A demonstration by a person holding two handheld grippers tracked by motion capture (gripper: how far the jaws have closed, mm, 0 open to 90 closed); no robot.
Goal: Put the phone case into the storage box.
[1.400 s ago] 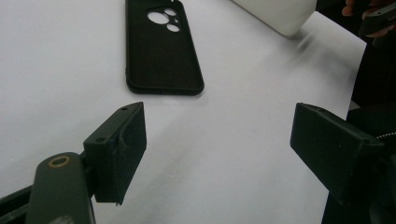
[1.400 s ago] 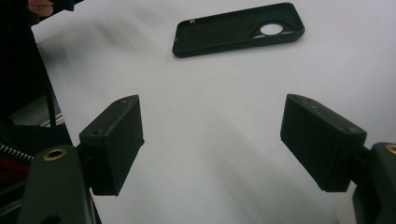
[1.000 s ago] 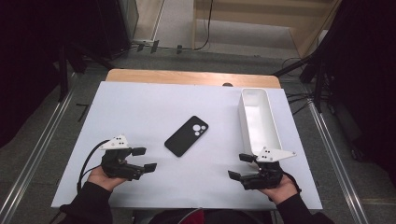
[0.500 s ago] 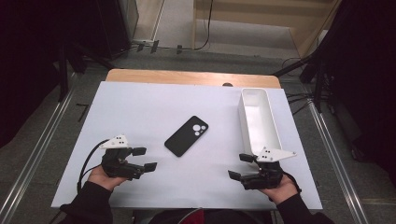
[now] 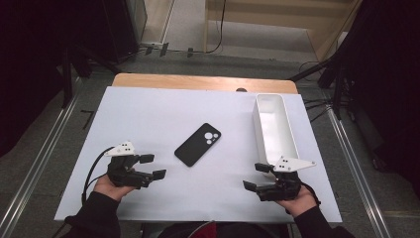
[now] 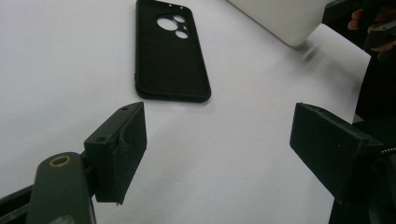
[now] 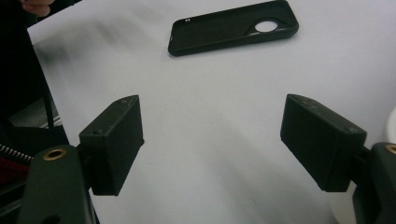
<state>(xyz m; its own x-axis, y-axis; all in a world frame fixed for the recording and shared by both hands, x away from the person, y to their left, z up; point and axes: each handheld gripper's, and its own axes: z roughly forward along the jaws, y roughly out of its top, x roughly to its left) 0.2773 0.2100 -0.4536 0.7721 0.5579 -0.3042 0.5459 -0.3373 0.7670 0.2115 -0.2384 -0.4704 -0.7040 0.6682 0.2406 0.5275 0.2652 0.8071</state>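
phone case mid-table, tray to its right

The phone case is looking like soft black rubber or plastic, matt, with a smooth back. The white sheet covering the table is looking smooth and matt, like paper or thin plastic. The wood of the table edge is showing behind it, light brown and smooth. The white bin is looking like hard plastic, a little shiny. The left gripper and the right gripper are looking like matt black plastic, with small brass-coloured metal rings.
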